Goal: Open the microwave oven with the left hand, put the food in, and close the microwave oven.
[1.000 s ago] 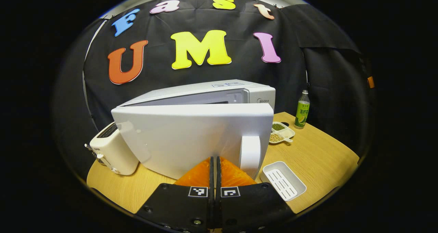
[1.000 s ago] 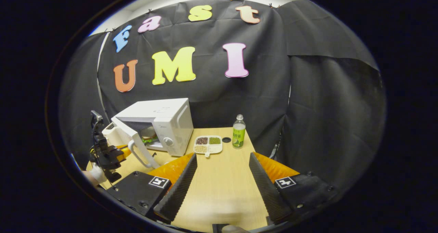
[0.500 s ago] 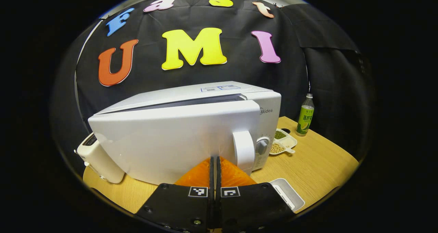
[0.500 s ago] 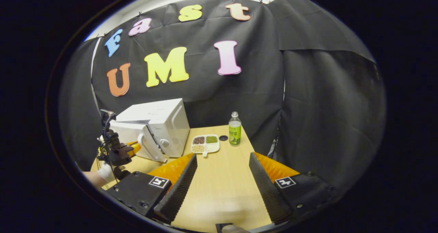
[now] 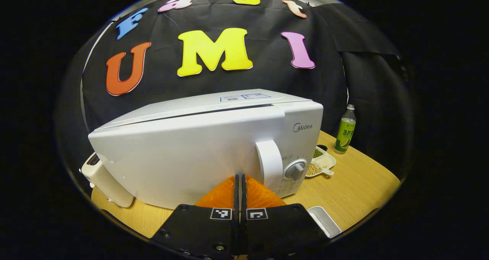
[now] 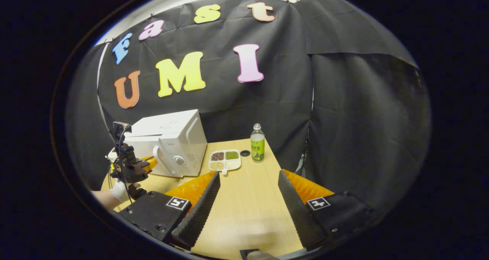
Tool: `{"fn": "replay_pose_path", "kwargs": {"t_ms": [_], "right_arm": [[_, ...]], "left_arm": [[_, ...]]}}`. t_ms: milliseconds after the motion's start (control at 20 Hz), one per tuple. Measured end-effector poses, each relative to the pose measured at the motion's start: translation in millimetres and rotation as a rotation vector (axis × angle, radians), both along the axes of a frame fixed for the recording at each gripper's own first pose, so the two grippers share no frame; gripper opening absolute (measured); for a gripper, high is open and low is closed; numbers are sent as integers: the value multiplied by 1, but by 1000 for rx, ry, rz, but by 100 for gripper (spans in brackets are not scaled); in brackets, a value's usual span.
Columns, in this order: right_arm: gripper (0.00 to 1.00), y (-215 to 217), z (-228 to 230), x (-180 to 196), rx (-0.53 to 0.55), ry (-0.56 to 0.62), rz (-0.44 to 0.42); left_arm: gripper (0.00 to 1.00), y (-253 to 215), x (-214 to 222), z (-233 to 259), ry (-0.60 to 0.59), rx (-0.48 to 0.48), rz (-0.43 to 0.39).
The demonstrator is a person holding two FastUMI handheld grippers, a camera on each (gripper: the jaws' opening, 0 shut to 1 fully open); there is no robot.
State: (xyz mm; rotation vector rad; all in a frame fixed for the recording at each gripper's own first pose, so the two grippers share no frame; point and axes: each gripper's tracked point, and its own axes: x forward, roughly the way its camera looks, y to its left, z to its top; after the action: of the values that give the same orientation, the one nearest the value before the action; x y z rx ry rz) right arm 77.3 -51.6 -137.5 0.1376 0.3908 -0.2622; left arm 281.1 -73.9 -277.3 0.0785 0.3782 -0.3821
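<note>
**Door swung nearly home, closing step almost finished**

Microwave oven [image 5: 214, 138] at the left rear of the wooden table [image 5: 355, 183], door [image 5: 183, 153] now almost flush with the front panel; a second ago stood wide, half a second ago at a narrow angle. Only a thin seam left along the top edge in the left gripper view. Food no longer to be seen with the door across the cavity, though glimpsed inside a second ago. Judged: loading done, only the last press to latch remaining.

Left gripper [image 5: 240, 181] clenched on nothing, fingers together, tips against the lower face of the door just beside the handle [image 5: 269, 164], pushing rather than gripping. Seen from the right gripper view too [image 6: 143, 164], held level by a gloved hand [image 6: 120, 191] and aimed square at the door.

Right gripper [image 6: 248, 199] spread wide and empty, held back low over bare table, well apart from the oven. Beyond it, a divided dish [image 6: 224, 160] of beans and a bottle [image 6: 257, 148].
</note>
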Motion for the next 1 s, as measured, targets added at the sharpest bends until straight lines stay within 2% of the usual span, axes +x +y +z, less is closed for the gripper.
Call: {"fn": "replay_pose_path", "kwargs": {"t_ms": [50, 100, 150, 200, 250, 300, 350, 400, 450, 500, 550, 850, 1000], "right_arm": [[98, 2, -1, 2, 3, 0, 1], [98, 1, 0, 3, 6, -2, 1], [98, 3, 0, 5, 10, -2, 3], [97, 5, 0, 6, 12, -1, 6], [98, 7, -1, 7, 13, 0, 11], [97, 10, 0, 8, 11, 1, 15], [98, 11, 0, 9, 8, 2, 19], [97, 13, 2, 9, 5, 1, 25], [97, 16, 2, 10, -1, 2, 32], [98, 19, 2, 11, -9, 4, 37], [98, 21, 4, 13, -11, 2, 42], [98, 48, 15, 28, -3, -44, 110], [98, 61, 13, 44, 14, -40, 152]], "left_arm": [[0, 0, 0, 0, 0, -2, 0], [10, -1, 1, -1, 0, -3, 1], [0, 0, 0, 0, 0, -2, 4], [0, 0, 1, -1, -1, -1, 7], [10, 0, 2, 1, -3, -1, 12], [0, 1, 3, 0, -2, -6, 19], [10, -1, 7, 1, -12, -15, 23], [0, -3, 14, 0, -15, -27, 40], [10, -1, 9, -4, 24, -29, 65], [10, -2, 13, -2, -5, -32, 85], [0, -1, 11, -5, 1, -23, 83], [0, 17, -12, 10, 5, -27, 115], [0, 36, -22, 30, -27, 8, 143]]}}
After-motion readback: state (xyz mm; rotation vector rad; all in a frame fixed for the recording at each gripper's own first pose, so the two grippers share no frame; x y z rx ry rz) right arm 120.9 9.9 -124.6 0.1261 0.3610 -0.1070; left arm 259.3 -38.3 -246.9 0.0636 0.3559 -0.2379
